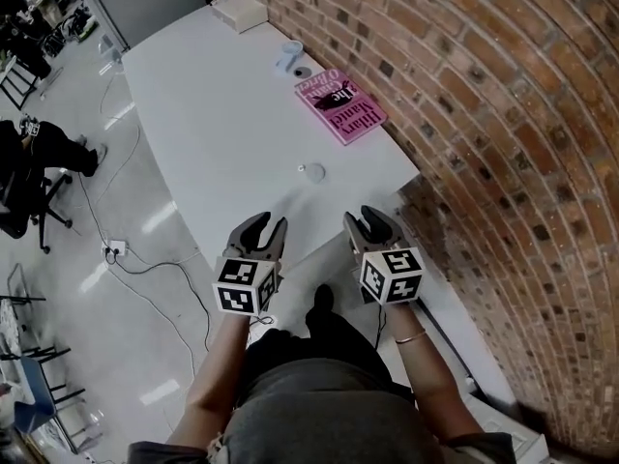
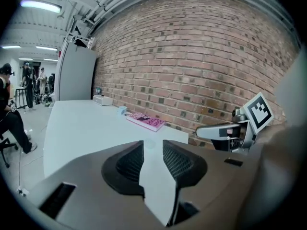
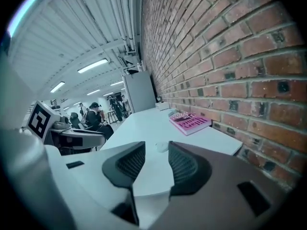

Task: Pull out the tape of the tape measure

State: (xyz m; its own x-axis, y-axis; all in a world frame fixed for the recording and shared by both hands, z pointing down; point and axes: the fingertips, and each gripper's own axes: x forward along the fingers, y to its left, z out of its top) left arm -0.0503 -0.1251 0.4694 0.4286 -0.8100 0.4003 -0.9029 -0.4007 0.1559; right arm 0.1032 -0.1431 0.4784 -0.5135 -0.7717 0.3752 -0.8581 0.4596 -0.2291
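Note:
A small round whitish tape measure (image 1: pixel 311 172) lies alone on the white table (image 1: pixel 222 124), a little beyond both grippers. In the right gripper view the tape measure (image 3: pixel 162 146) shows just past the gap between the jaws, and in the left gripper view it (image 2: pixel 150 144) is only a faint spot. My left gripper (image 1: pixel 267 224) hovers at the table's near edge, open, with nothing between its pads. My right gripper (image 1: pixel 365 217) is beside it, level with the table's near right corner, also open and empty. The jaws of both point toward the tape measure.
A pink book (image 1: pixel 340 104) lies near the brick wall (image 1: pixel 484 114) that runs along the table's right side. Farther back are a small pale blue object (image 1: pixel 288 56) and a white box (image 1: pixel 239 12). On the left are floor cables (image 1: pixel 145 259), a chair and people.

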